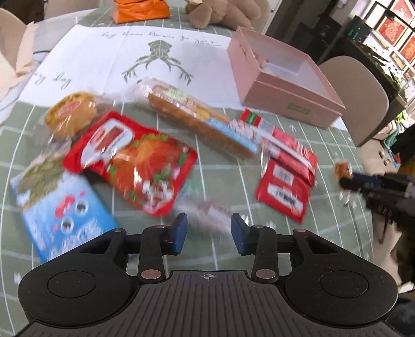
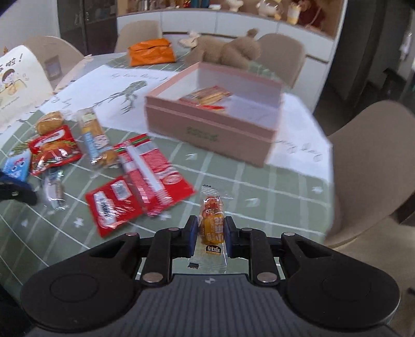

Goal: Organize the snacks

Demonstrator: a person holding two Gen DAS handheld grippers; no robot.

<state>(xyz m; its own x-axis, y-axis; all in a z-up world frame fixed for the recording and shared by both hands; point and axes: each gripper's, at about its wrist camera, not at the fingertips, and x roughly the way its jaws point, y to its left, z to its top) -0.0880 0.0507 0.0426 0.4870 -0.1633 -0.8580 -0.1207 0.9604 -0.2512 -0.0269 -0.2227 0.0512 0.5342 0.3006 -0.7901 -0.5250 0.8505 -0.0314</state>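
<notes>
A small orange snack packet [image 2: 211, 223] is clamped in the right gripper [image 2: 208, 233], short of the pink box [image 2: 207, 129], where a few snacks are already stored. The left gripper [image 1: 208, 233] is spread, empty, above a clear-wrapped snack [image 1: 210, 215]. Most packets remain on the surface [image 2: 259, 186].

Beige chairs [image 2: 368, 166] ring the green-clothed table [image 2: 272, 186]; white cabinets [image 2: 233, 23] line the wall.

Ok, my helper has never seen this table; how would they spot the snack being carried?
Start at the open pink box on the green table. In front of it, the right gripper pinches a small orange packet. It alone is off the table.
</notes>
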